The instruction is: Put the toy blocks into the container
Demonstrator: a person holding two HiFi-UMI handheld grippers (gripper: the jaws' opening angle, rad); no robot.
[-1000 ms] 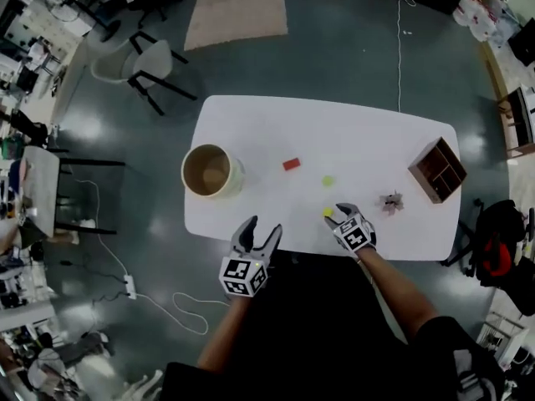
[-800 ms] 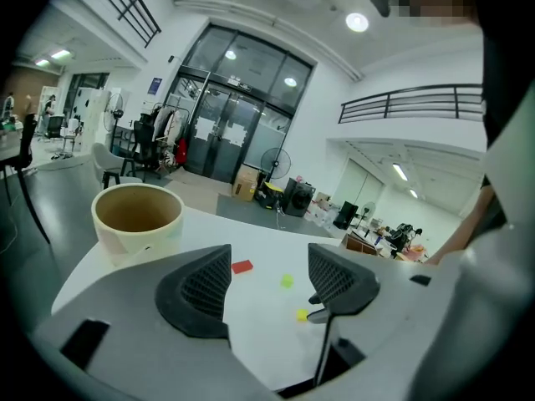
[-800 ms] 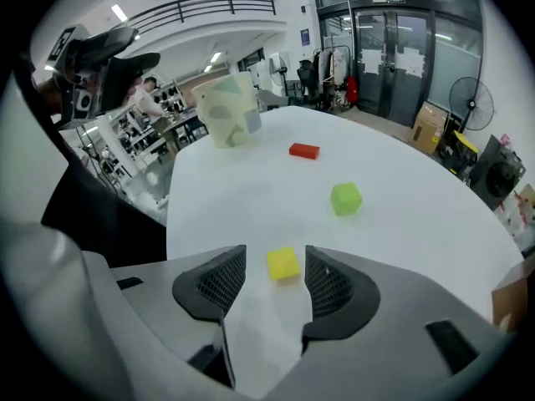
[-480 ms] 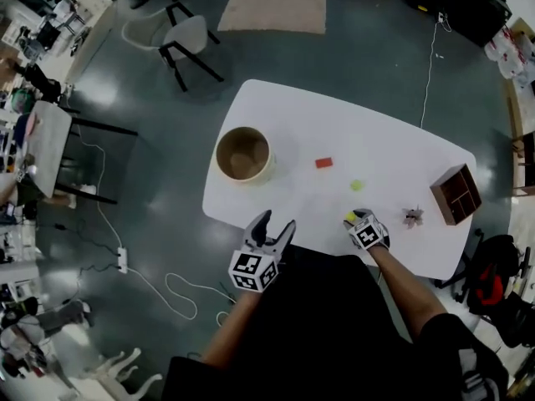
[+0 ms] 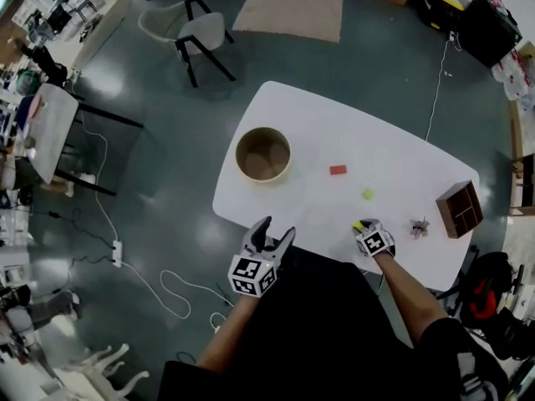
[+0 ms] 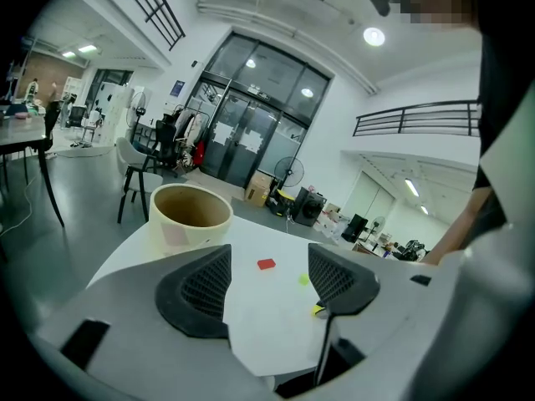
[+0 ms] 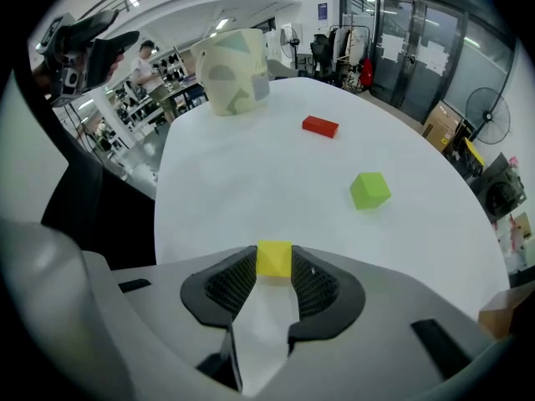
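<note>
- Gripping the yellow block [image 7: 273, 258], the right gripper [image 5: 362, 229] points steeply down at the near edge of the table [image 5: 401, 161]. Its jaws have just been closing, and both pads now touch the block's sides.
- The yellow block sits on the table surface between the pads.
- The green block [image 5: 368, 194] lies at 1 o'clock from the yellow block, near it, in the head view.
- The red block [image 5: 338, 170] lies at 11 o'clock from the yellow block, farther off.
- The container [image 6: 191, 225] stands upright at 10 o'clock from the yellow block, well apart, at the table's left end.
- The left gripper [image 6: 267, 266] hovers at the near table edge, at 9 o'clock from the right gripper. Its jaws stand wide apart with nothing between them.
- A wooden box [image 5: 459, 209] rests at the table's right end, at 2 o'clock from the right gripper.
</note>
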